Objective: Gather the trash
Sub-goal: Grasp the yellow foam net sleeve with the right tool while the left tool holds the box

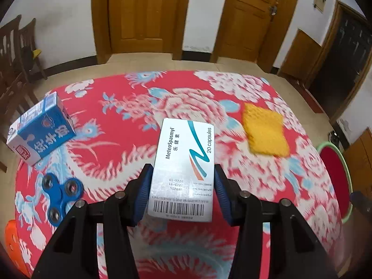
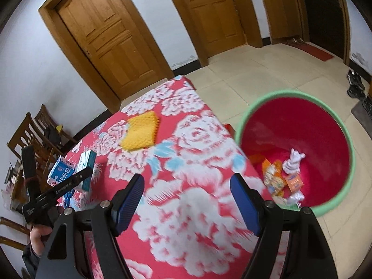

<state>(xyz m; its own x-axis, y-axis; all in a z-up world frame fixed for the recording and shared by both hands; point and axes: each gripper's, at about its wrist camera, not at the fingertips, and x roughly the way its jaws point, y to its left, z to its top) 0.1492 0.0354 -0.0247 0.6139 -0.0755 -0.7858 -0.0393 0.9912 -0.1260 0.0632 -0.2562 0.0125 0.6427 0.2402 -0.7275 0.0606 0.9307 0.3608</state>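
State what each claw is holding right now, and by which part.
The left claw grips the white MeteoSpasmyl capsule box by its two long sides, near the barcode end. The right claw is open and holds nothing.

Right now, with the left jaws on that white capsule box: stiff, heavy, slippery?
The capsule box looks like thin card: probably stiff, but crushable if squeezed hard. Likely light for its size. Its glossy face could slip, though the left gripper has ribbed pads on both long sides.
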